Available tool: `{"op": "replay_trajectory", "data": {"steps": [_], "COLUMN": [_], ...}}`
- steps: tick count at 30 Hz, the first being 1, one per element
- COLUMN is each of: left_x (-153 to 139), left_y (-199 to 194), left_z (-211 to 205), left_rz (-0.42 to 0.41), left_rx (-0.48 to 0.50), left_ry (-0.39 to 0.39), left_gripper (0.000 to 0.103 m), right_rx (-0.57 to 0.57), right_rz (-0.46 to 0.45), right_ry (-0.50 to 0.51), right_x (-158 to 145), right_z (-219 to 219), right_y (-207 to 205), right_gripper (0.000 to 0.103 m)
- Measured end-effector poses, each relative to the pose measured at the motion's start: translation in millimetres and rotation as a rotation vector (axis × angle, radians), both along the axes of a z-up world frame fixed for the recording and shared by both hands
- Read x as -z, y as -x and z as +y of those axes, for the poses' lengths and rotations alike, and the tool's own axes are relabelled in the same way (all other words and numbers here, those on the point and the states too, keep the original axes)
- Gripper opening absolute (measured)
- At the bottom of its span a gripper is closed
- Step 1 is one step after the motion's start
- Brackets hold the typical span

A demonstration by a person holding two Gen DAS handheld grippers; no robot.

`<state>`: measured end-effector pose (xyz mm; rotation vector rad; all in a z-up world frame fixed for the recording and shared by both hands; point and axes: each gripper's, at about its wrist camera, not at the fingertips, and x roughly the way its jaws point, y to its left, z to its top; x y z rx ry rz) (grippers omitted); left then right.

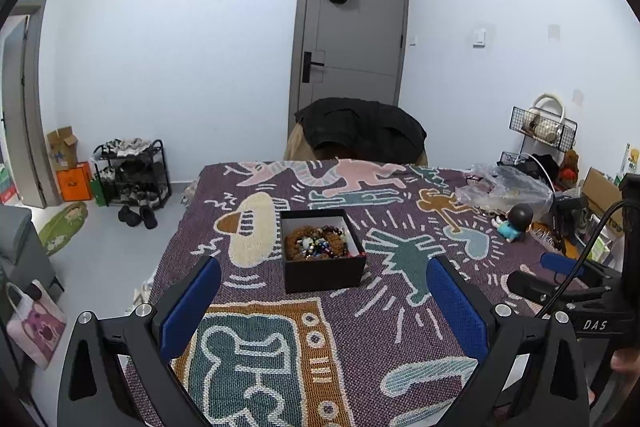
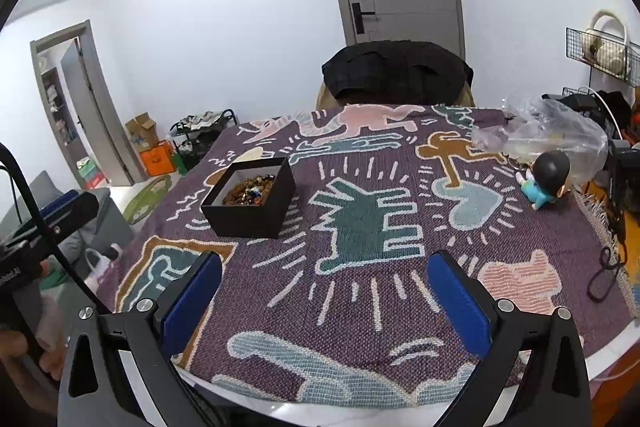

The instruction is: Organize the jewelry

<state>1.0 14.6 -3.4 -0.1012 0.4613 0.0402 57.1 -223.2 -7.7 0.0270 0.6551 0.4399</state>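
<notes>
Item: beaded jewelry (image 1: 318,243), heaped in an open black box (image 1: 324,273) with a pale lining, was recorded at the middle of the desk (image 1: 360,327), on its patterned woven cloth. No loose piece was seen on the cloth. Left tongs (image 1: 323,301) were held at 6 o'clock of the box, jaws spread wide, nothing between them. Right tongs (image 2: 324,301) were held at 4 o'clock, likewise spread and bare. The scene fitted either jewelry awaiting sorting or jewelry already gathered; no next move was settled.
</notes>
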Motion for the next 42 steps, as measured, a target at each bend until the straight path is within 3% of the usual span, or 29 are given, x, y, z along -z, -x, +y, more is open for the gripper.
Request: {"op": "replay_trajectory", "data": {"steps": [42], "left_x": [-8], "left_y": [8], "left_z": [-2], "left_rz": [-0.024], "left_rx": [-0.017], "left_ry": [-0.031], "left_gripper": [0.103], "right_rx": [0.049], "right_rz": [-0.021], "right_ry": [-0.005], "right_x": [-7], "right_z": [-18], "right_y": [-4], "right_gripper": [0.103]}}
